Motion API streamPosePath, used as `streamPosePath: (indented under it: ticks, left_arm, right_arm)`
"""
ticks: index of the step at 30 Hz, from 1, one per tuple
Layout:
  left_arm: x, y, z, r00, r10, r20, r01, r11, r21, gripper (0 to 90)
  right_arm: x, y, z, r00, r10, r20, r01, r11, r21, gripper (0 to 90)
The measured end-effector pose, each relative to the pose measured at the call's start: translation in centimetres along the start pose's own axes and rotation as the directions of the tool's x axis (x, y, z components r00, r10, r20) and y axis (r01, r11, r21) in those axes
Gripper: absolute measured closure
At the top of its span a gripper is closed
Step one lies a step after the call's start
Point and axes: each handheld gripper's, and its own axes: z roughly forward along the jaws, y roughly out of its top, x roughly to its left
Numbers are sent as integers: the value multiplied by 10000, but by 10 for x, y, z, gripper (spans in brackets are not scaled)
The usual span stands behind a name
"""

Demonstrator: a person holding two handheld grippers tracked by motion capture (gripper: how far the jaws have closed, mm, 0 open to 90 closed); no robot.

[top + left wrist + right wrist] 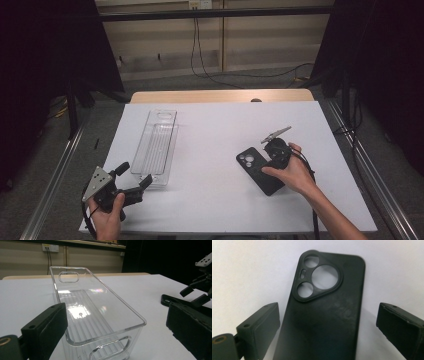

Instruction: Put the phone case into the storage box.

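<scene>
The right gripper (328, 327) hung over the black phone case (324, 312), jaws spread wide to either side of it, the case lying flat on the white table (210, 140). The left gripper (135, 175) was open too, just beside the near end of the clear bin (156, 147).

Looks like a lab or test bay: white-covered counter (215, 200) on carpet, ringed by black curtains (45, 60), metal rails (55, 180), wall socket (200, 4) with hanging cables (197, 45).
</scene>
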Motion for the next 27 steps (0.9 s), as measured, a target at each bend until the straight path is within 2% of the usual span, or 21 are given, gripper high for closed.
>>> streamPosePath:
  ticks: [1, 4, 7, 10, 13, 23, 27]
  left_arm:
    - [0, 0, 0, 10000, 7, -20, -7, 10000, -20, 37]
    - [0, 0, 0, 10000, 6, -20, -6, 10000, -25, 37]
    - [0, 0, 0, 10000, -6, -7, 6, 10000, -22, 37]
    - [0, 0, -1, 10000, 2, -29, -2, 10000, -28, 37]
    - [0, 0, -1, 10000, -16, -24, 16, 10000, -20, 37]
    - [0, 0, -1, 10000, 6, -13, -6, 10000, -23, 37]
    - [0, 0, -1, 10000, 1, 11, -1, 10000, -13, 37]
  right_arm:
    - [1, 1, 0, 9999, -35, -160, 38, 9999, 163, 81]
    - [2, 1, 1, 9999, -67, -94, 70, 9996, 285, 63]
    - [5, 1, 9, 10000, -69, -12, 70, 9972, 740, 54]
    - [6, 2, 10, 9998, -208, 59, 203, 9966, 802, 63]
    - [8, 2, 12, 9997, -239, -21, 240, 9936, 1104, 75]
    - [19, 1, 19, 9944, -789, 699, 683, 9874, 1429, 48]
    - [19, 1, 19, 9937, -864, 719, 751, 9863, 1472, 45]
